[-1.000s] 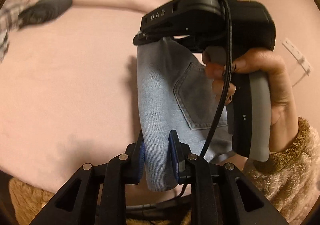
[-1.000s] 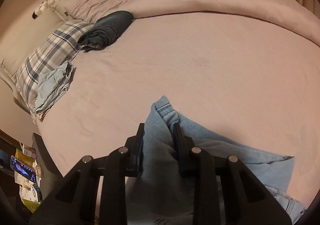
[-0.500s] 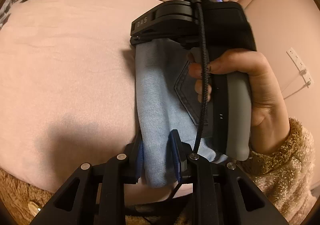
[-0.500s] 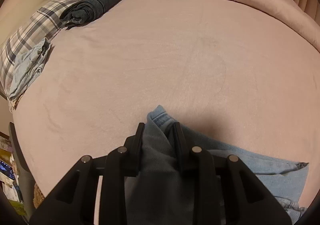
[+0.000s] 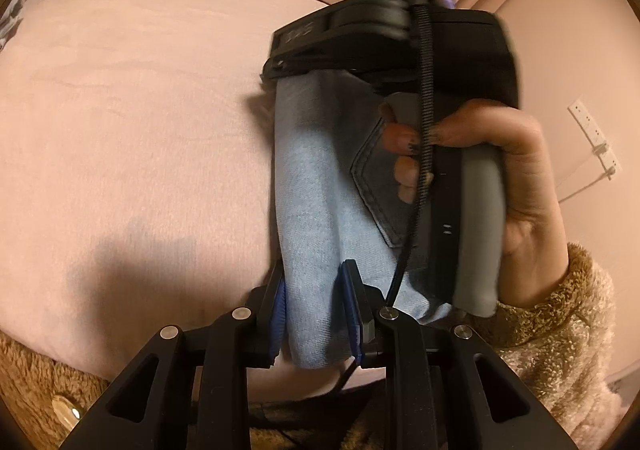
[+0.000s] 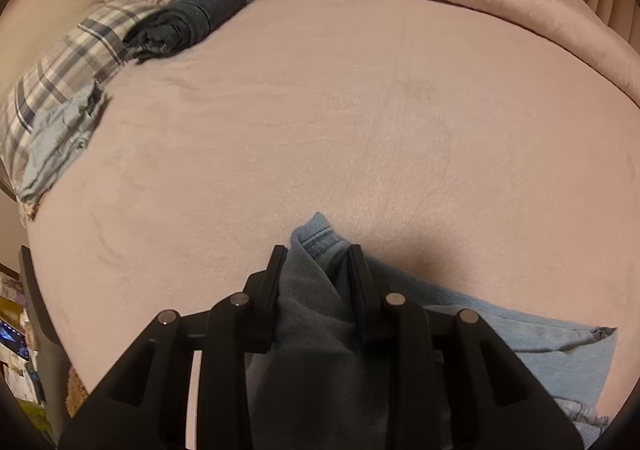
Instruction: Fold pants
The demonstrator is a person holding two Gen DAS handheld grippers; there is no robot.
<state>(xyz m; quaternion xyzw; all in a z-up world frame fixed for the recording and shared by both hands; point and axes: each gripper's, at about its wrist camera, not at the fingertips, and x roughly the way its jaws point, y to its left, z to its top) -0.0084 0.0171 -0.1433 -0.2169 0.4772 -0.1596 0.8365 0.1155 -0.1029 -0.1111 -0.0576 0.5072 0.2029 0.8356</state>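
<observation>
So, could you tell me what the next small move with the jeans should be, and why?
Probably finish opening the right gripper and draw it back: its jaws are opening with the jeans between them, the denim already lying on the pink bed. The left gripper clamps the other end.

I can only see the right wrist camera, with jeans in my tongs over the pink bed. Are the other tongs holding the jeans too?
Observer: Yes. The left wrist view shows the left tongs shut on a folded edge of the jeans.
Operator: Is there a pocket?
Observer: Yes, a darker back pocket faces the left camera, partly hidden behind fingers.
Operator: Who's holding my tongs?
Observer: A hand in a fuzzy sleeve grips the handle of the right tongs, and the jeans hang from them. Their jaws are opening, with denim between them.
</observation>
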